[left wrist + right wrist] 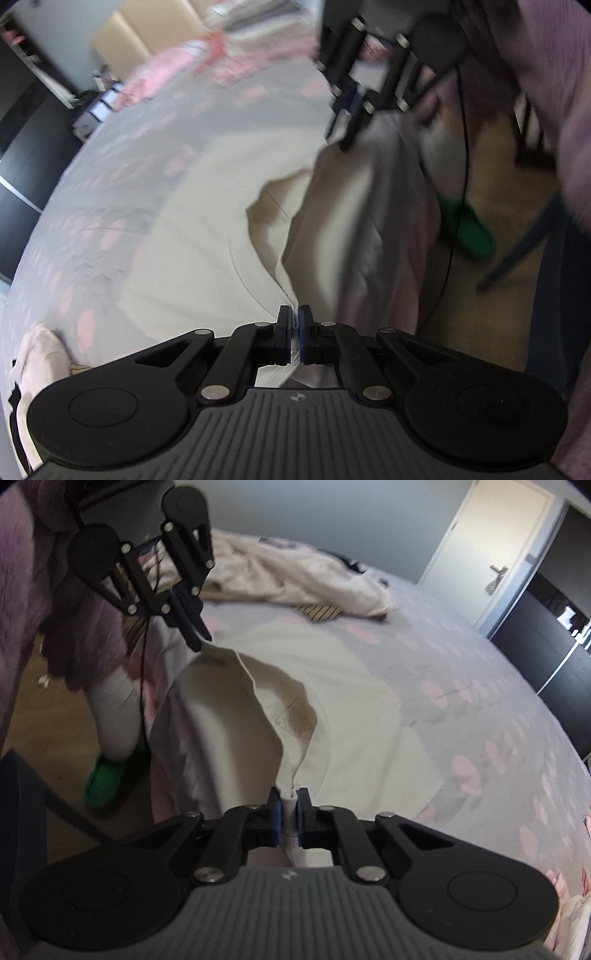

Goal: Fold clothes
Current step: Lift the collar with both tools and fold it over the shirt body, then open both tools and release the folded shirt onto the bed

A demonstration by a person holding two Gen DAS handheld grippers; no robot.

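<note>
A cream T-shirt (207, 221) lies spread on the bed, and it also shows in the right wrist view (343, 686). My left gripper (294, 325) is shut on one corner of the shirt's near edge. My right gripper (289, 805) is shut on the other corner. Between them the lifted edge (221, 701) hangs as a fold over the bed's side. Each gripper shows in the other's view: the right one at the upper right (345, 142), the left one at the upper left (199, 638). A brown print (295, 716) shows near the neckline.
The bed has a grey cover with pink spots (480, 709). A heap of pale clothes (295, 576) lies at its far end; another pale garment (37, 354) lies at the left. The person's leg and green slipper (107, 779) stand on the wooden floor beside the bed. A door (498, 550) is behind.
</note>
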